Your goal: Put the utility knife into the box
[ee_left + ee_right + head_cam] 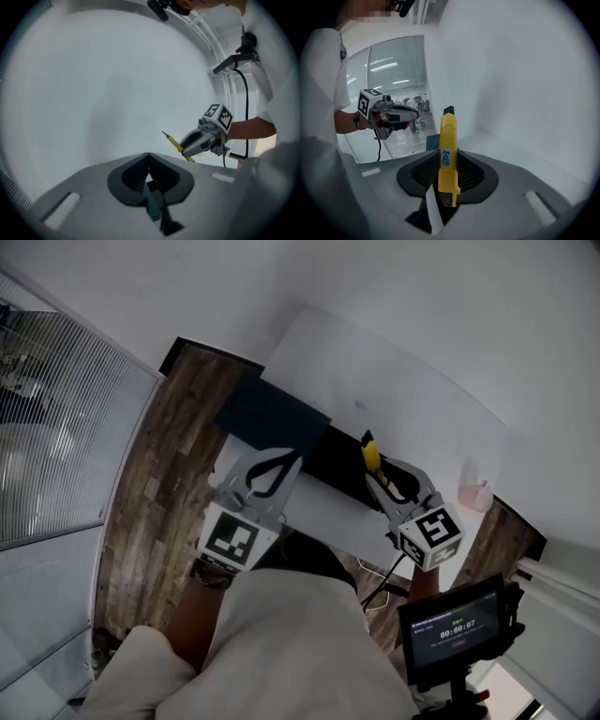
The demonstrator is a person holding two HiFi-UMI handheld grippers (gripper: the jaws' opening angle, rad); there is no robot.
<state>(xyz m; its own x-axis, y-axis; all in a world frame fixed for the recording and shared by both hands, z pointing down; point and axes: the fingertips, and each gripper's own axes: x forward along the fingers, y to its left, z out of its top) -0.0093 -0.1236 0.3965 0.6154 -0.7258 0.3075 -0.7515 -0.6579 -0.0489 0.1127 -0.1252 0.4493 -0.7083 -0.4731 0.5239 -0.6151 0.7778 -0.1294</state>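
The right gripper has its jaws pinching the yellow plastic utility knife low on its handle. The knife stands along the jaws with its dark tip poking out beyond them, and a small label on the handle faces the camera. It hangs in the air, touching nothing else.

The left gripper has its jaws pressed together at the tips with nothing between them. It hovers beside the right one, over the near edge of the white surface.

In the head view the knife sits above a black panel that lies just beside the dark blue flat box. I cannot tell whether that black part is the box's open inside or a separate lid or tray. A small pink object stands well apart at the right end of the surface, and a small monitor on a stand is nearer the person.

As I judge it, the step in hand is the carry: the knife is grasped and lifted, but not yet in the box. The next move calls for bringing the knife over the box's opening, tilting it flat so its length fits, lowering it and only then spreading the jaws. If the box turns out to be closed, the free left gripper would have to open or steady it first.
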